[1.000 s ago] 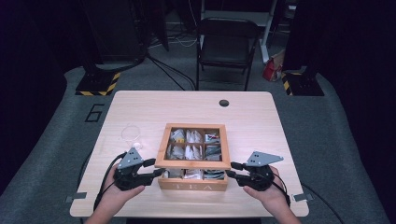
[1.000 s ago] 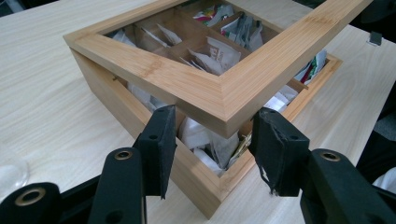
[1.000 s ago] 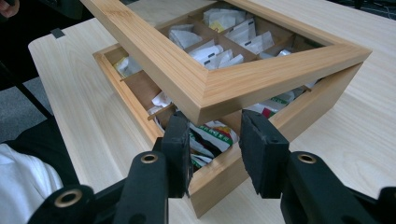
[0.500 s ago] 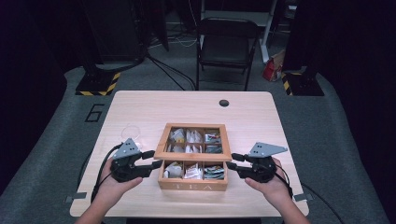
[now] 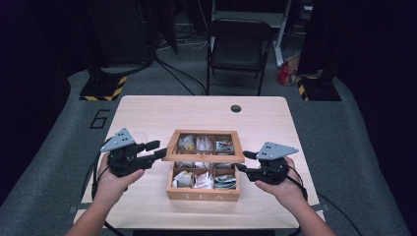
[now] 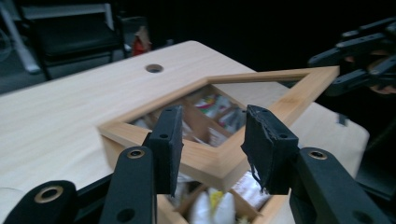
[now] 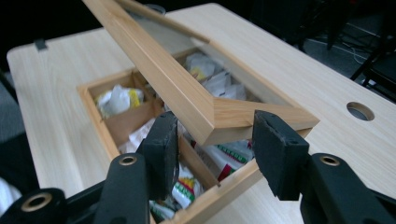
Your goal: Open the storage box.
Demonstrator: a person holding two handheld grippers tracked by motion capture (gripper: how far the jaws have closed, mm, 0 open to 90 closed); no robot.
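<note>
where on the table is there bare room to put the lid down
The far strip between the tea box and the cable hole is bare, as is the far left corner. Crowded: both sides of the box, where the grippers lift the lid.

pale wooden table (image 5: pixel 147 113) with round hole (image 5: pixel 236 108), bearing a compartmented wooden tea box (image 5: pixel 203 193) near its front edge
</note>
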